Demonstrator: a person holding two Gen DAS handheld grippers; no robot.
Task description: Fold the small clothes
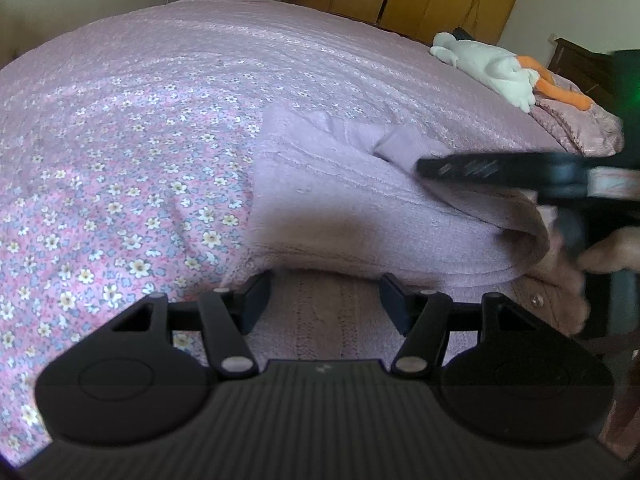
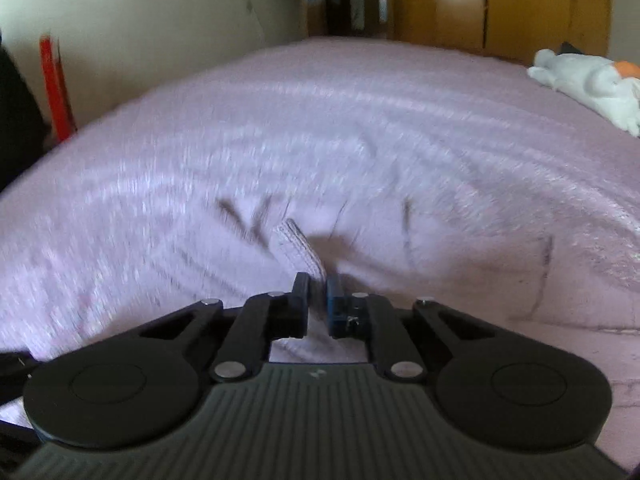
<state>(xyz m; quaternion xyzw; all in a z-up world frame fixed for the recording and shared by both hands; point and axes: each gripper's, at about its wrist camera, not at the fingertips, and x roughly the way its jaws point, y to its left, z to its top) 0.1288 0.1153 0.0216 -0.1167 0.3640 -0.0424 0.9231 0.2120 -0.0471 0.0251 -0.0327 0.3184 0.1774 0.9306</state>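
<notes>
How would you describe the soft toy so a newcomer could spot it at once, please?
Start at the bed with its pink floral cover. At its far right edge lies the soft toy, beyond the sweater. It alone is white, with orange parts.

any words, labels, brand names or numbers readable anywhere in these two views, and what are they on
None can be read.
Left gripper: a small pale mark on its ribbed body, too small to read.
Right gripper: the same kind of mark, also unreadable.
Lilac knit sweater: no label showing.
Floral bedspread: flower pattern only, no text.
White plush toy: no tag visible.
Shelves in the far background of the right wrist view: too blurred to tell.
</notes>
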